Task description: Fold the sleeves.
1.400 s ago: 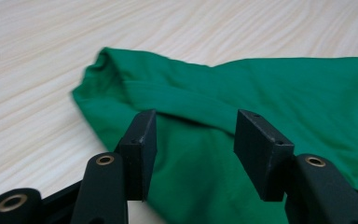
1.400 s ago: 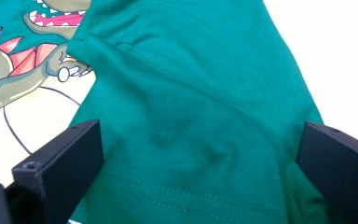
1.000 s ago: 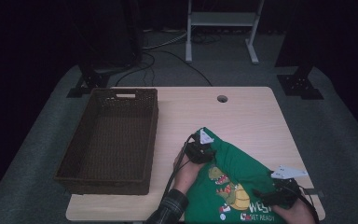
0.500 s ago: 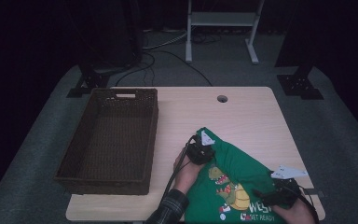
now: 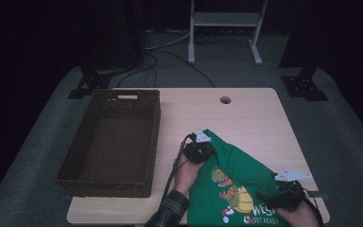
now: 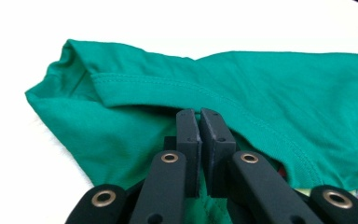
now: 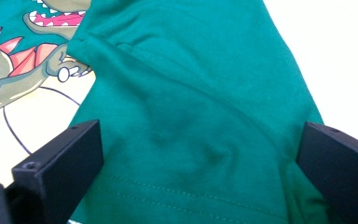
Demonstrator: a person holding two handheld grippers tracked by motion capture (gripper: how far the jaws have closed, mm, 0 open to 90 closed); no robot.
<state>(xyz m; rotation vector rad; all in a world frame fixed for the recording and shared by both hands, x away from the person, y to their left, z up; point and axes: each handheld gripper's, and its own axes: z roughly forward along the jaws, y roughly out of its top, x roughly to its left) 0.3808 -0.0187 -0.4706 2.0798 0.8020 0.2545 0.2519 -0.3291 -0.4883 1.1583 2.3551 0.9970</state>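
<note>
Clenched black fingers (image 6: 189, 135) of our left gripper (image 5: 199, 150) have just been closing on a fold of the green T-shirt (image 6: 270, 88).

Soft stitched jersey with a dinosaur print (image 5: 230, 190) spreads beyond those fingers on the pale wooden table (image 5: 246, 113); our right gripper (image 7: 200, 154) stands released, seemingly straddling its hem.

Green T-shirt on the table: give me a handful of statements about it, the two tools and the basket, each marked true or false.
1. The left tool has its jaws closed on the green T-shirt. True; they have just been closing.
2. The right tool is clamped shut. False: its jaws stand wide apart with green cloth between them.
3. The T-shirt lies inside the wicker basket. False: it lies on the table, right of the basket.
4. The T-shirt carries a dinosaur print. True.
</note>
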